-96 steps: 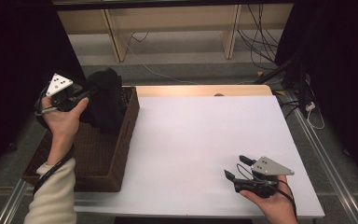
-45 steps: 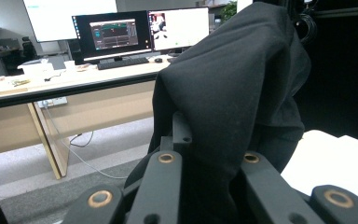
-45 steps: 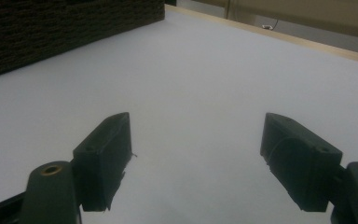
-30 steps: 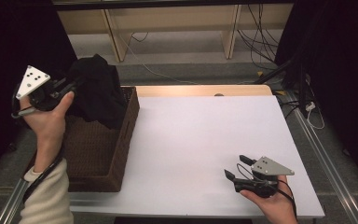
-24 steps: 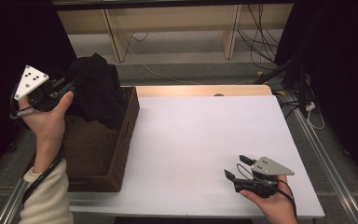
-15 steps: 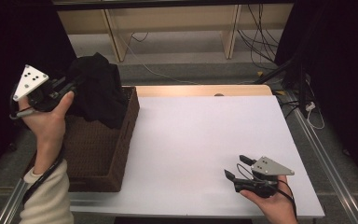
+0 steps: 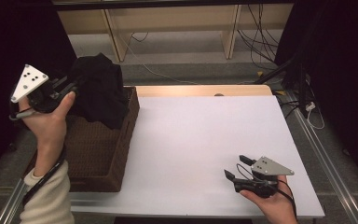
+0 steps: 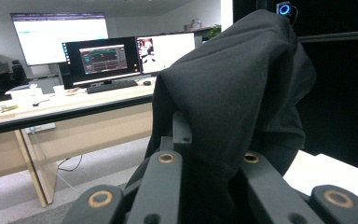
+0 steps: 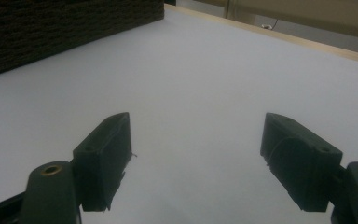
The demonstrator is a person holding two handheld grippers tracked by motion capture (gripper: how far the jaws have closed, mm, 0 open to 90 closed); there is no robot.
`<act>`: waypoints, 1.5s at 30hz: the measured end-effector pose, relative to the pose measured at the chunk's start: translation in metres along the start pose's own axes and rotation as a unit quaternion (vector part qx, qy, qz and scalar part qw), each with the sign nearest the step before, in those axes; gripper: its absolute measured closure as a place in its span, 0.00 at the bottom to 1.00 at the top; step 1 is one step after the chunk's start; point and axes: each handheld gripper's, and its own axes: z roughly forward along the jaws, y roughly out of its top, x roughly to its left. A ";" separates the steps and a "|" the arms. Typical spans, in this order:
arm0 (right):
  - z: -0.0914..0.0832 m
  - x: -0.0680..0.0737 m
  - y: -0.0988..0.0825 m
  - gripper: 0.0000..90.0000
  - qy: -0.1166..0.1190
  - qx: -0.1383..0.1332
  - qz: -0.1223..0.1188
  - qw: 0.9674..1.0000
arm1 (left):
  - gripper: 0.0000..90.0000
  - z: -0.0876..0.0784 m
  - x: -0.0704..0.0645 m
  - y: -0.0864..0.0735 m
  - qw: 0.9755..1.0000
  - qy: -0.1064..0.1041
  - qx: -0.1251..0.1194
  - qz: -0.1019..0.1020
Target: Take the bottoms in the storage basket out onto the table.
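The counter (image 7: 200, 140) is a plain white sheet with a strip of pale wood along its far edge, and most of it lies bare. At its left end stands a dark woven basket (image 7: 100, 154), its right wall close to the white surface. Beyond the far edge is grey floor with cables and the legs of wooden furniture; dark curtains close in both sides, and a metal rail runs along the counter's right side. In the left gripper view, desks with lit monitors (image 8: 102, 58) stand well behind. The left gripper (image 7: 70, 88) is raised above the basket's far left corner, its fingers pinched narrow on a black cloth (image 7: 100, 91) that hangs bunched over the basket's far end. The right gripper (image 7: 235, 168) rests near the counter's near right corner, fingers spread wide with nothing between them, open white surface ahead.
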 end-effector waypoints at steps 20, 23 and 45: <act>0.000 0.000 0.000 0.28 0.000 0.000 0.000 1.000 | 0.94 0.003 -0.020 0.005 0.999 -0.037 -0.003 0.000; 0.000 0.000 0.000 0.28 0.000 -0.001 -0.001 1.000 | 0.94 0.003 -0.022 0.005 0.999 -0.043 -0.004 -0.003; 0.000 0.000 0.000 0.28 0.000 0.000 -0.001 1.000 | 0.94 0.006 -0.041 0.008 0.996 -0.083 -0.006 0.001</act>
